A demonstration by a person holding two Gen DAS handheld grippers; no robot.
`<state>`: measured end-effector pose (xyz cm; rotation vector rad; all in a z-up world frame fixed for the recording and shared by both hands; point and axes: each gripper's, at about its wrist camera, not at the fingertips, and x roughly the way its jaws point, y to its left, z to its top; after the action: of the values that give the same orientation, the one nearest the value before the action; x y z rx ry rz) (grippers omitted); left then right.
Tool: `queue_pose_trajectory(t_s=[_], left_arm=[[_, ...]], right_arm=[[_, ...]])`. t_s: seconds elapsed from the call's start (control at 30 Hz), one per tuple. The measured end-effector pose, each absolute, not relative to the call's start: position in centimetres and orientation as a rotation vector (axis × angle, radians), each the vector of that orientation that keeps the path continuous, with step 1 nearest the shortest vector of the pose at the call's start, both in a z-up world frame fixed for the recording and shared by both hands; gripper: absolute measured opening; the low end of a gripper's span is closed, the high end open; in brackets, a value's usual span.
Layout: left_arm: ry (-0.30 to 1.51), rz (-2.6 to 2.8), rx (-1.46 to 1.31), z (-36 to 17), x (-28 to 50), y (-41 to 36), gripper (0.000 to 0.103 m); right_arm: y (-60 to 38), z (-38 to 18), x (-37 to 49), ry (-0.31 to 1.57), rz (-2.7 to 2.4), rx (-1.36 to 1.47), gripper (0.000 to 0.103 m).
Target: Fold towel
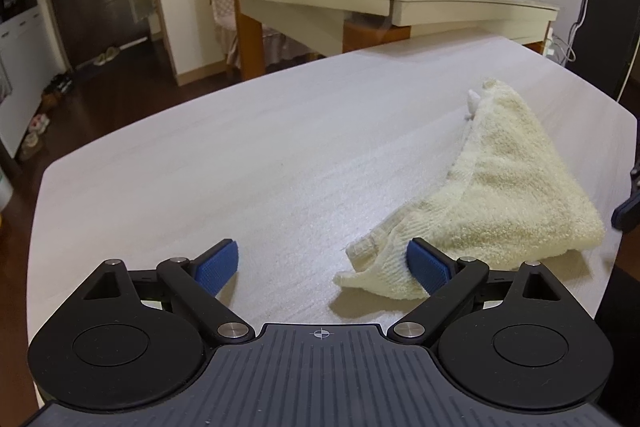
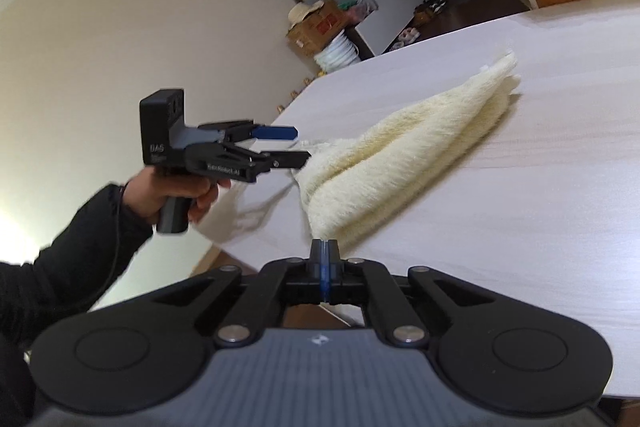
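The left gripper (image 1: 324, 267) has its jaws wide open with nothing held, and a corner of the cream towel (image 1: 488, 187) lies against its right blue pad (image 1: 426, 265). The right gripper (image 2: 325, 247) is squeezed tight shut and empty, with the towel (image 2: 400, 155) on the white table (image 2: 540, 207) just ahead of its tips.

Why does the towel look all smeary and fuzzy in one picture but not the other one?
In the right wrist view the towel is streaked with motion blur, as is the table, while the shut right gripper stays sharp. In the left wrist view the towel is crisp, and the fisheye lens bends the table edge.
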<state>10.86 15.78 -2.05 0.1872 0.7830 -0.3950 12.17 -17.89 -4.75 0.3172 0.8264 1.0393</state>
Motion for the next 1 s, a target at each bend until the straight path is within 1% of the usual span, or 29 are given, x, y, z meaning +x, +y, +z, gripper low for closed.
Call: queue_pose_trajectory(t_s=[0.03,0.07,0.13,0.17,0.2,0.5,0.53,0.57,0.6,0.77,0.83,1.0], left_arm=[[0.783,-0.395,0.189,-2.0,10.9,15.7,0.095],[0.783,-0.395,0.19,-2.0,10.9,15.7,0.095],[0.785,-0.394,0.194,-2.0,11.0,15.6,0.095],[0.785,-0.392,0.195,-2.0,11.0,15.6,0.095],[0.786,-0.391,0.196,-2.0,10.9,15.5,0.095],[0.786,-0.38,0.21,-1.9,10.8,15.3,0.095],[0.785,-0.38,0.211,-1.9,10.8,15.3,0.095],[0.784,-0.38,0.212,-1.9,10.7,15.3,0.095],[0.783,-0.382,0.212,-2.0,10.7,15.4,0.095],[0.791,-0.403,0.204,-2.1,11.1,15.7,0.095],[0.791,-0.408,0.205,-2.1,11.2,15.8,0.096],[0.792,-0.407,0.179,-2.3,11.2,16.0,0.096]], right_arm=[[-18.3,-4.7,12.3,0.827,1.039,0.322,0.001],[-18.2,-4.5,12.4,0.822,1.042,0.329,0.003],[-17.7,-4.3,12.2,0.807,1.06,0.344,0.014],[-17.4,-4.3,12.2,0.8,1.069,0.35,0.023],[-16.7,-4.4,12.1,0.803,1.071,0.338,0.027],[-13.5,-5.5,12.2,0.791,1.04,0.359,0.026],[-13.3,-5.6,12.3,0.79,1.037,0.371,0.025],[-13.2,-5.7,12.3,0.789,1.033,0.381,0.009],[-13.2,-5.7,12.3,0.784,1.025,0.385,0.006],[-14.6,-4.0,12.7,0.789,1.077,0.261,0.004],[-15.6,-3.5,13.0,0.795,1.079,0.206,0.0],[-17.5,-3.4,13.7,0.839,1.077,0.184,0.002]])
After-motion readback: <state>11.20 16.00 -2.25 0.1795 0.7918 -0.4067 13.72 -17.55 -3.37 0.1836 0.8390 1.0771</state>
